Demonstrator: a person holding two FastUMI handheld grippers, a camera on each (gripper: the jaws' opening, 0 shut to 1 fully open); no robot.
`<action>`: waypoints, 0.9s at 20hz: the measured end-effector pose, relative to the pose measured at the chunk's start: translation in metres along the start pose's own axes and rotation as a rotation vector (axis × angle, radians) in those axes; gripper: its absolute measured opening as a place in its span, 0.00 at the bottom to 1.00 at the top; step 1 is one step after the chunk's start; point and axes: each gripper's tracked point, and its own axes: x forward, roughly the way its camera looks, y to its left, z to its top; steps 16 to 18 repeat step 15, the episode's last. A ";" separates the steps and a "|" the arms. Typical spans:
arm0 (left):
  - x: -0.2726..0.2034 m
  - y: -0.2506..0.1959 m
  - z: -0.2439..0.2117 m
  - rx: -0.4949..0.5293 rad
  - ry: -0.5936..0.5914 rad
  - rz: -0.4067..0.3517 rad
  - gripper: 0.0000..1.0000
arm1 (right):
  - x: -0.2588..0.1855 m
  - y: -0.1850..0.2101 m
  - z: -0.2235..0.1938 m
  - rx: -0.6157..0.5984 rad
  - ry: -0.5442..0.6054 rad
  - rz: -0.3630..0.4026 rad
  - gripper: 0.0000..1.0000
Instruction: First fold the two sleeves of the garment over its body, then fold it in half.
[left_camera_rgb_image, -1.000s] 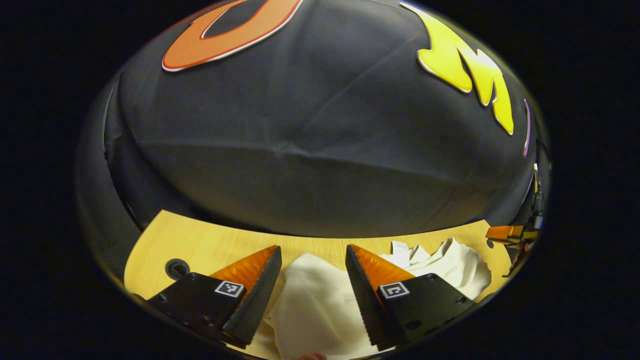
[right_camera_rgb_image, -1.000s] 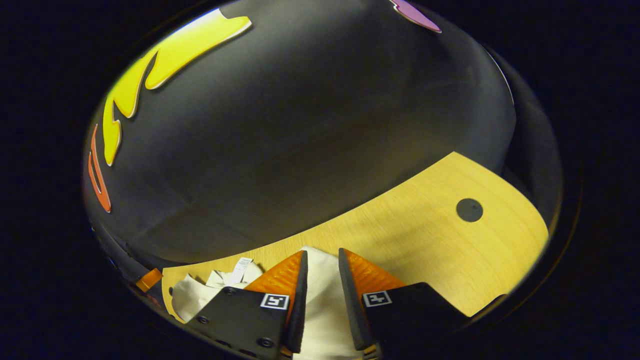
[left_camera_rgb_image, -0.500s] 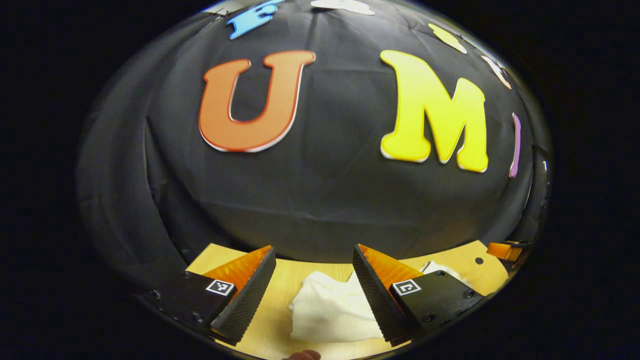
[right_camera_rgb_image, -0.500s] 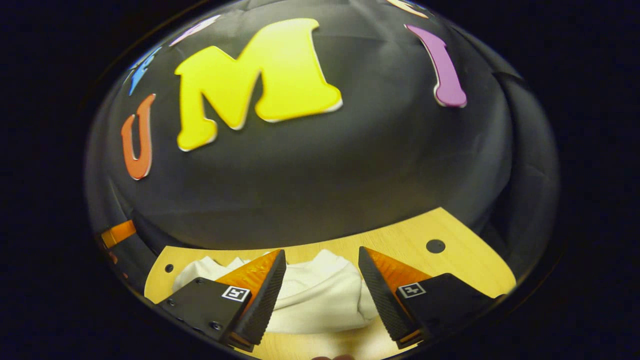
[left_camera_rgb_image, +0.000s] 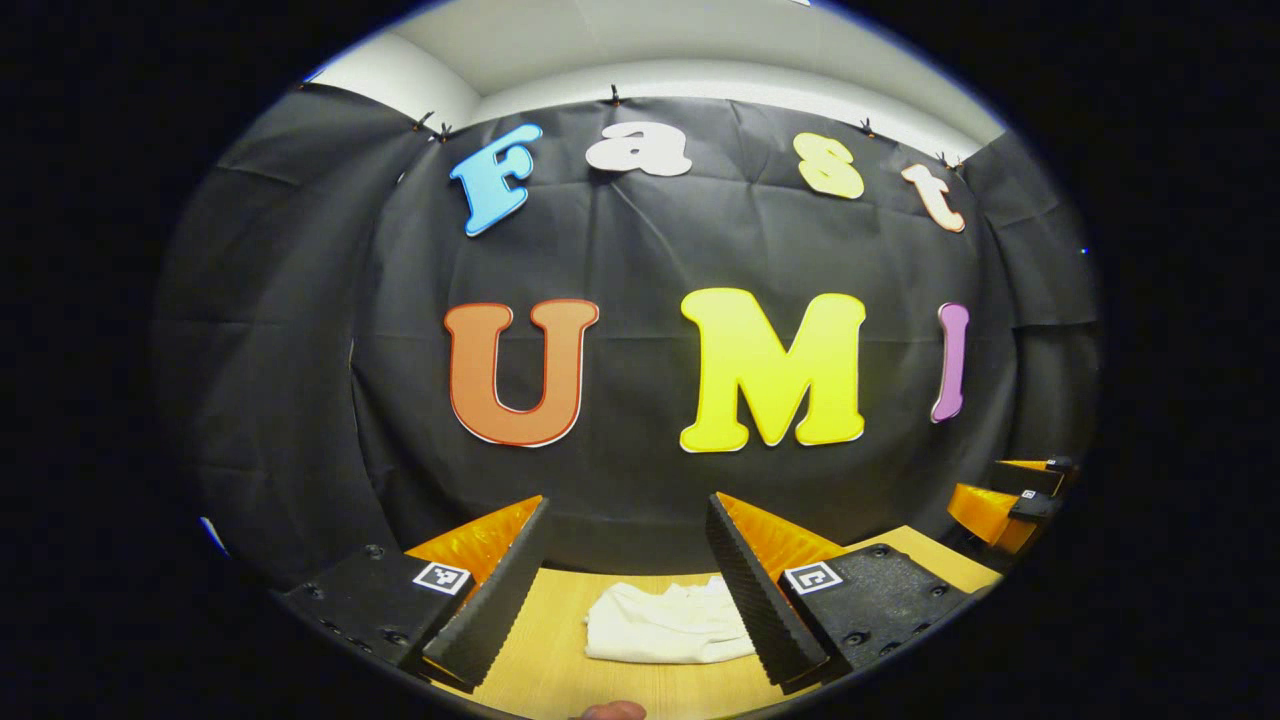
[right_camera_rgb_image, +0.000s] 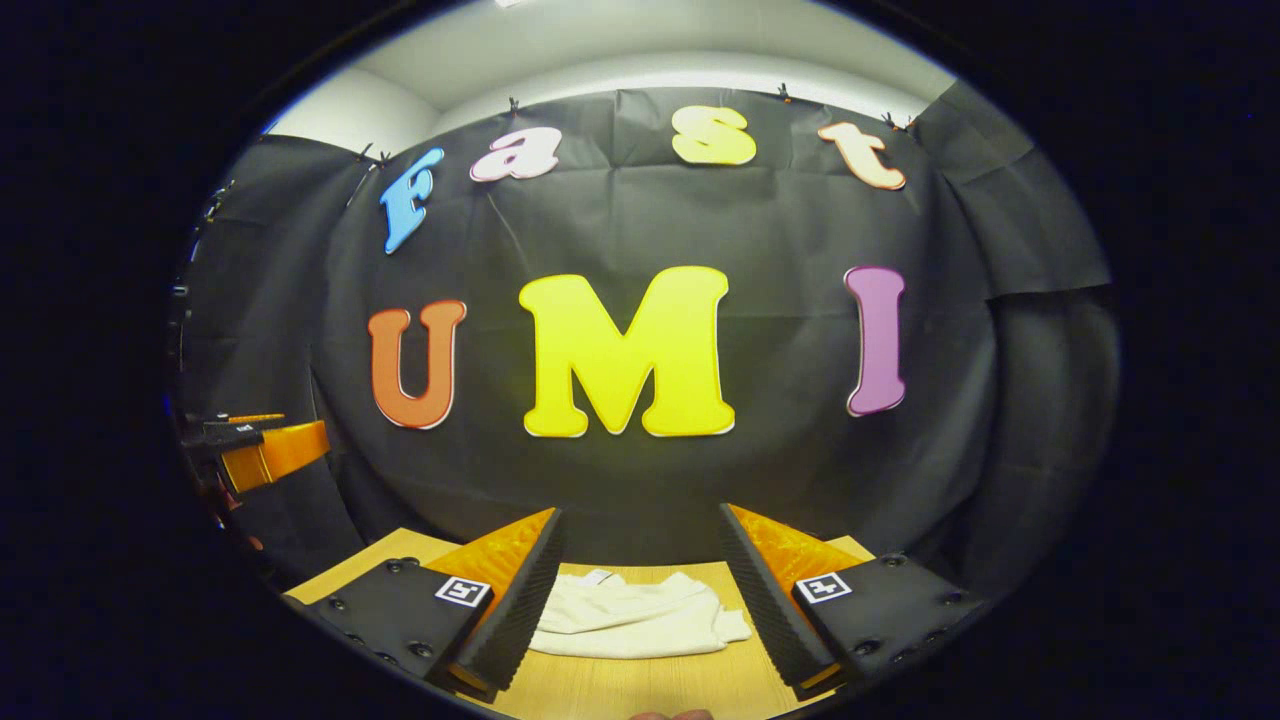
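The garment (left_camera_rgb_image: 668, 622) is plain cream-white with no print, lying on a light yellow-tan wooden table (left_camera_rgb_image: 560, 680) with a fine grain. Behind it hangs the black booth wall (right_camera_rgb_image: 620, 480), with a pale grey-white ceiling (right_camera_rgb_image: 640, 45) above.

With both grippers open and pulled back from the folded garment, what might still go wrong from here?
1. The garment lies as a soft, rumpled bundle on the table; with the left gripper and right gripper both open and off it, a fold may relax.
2. Its edges look uneven, so the fold might not count as neat.
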 end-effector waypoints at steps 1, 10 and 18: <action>-0.017 -0.007 0.000 0.000 -0.010 -0.001 0.98 | -0.017 0.003 0.000 -0.003 -0.008 -0.002 0.96; -0.109 -0.058 -0.042 0.014 -0.011 -0.092 0.98 | -0.103 0.019 -0.044 -0.022 0.047 0.046 0.95; -0.107 -0.058 -0.047 0.018 0.000 -0.057 0.98 | -0.101 0.016 -0.045 -0.016 0.041 0.025 0.95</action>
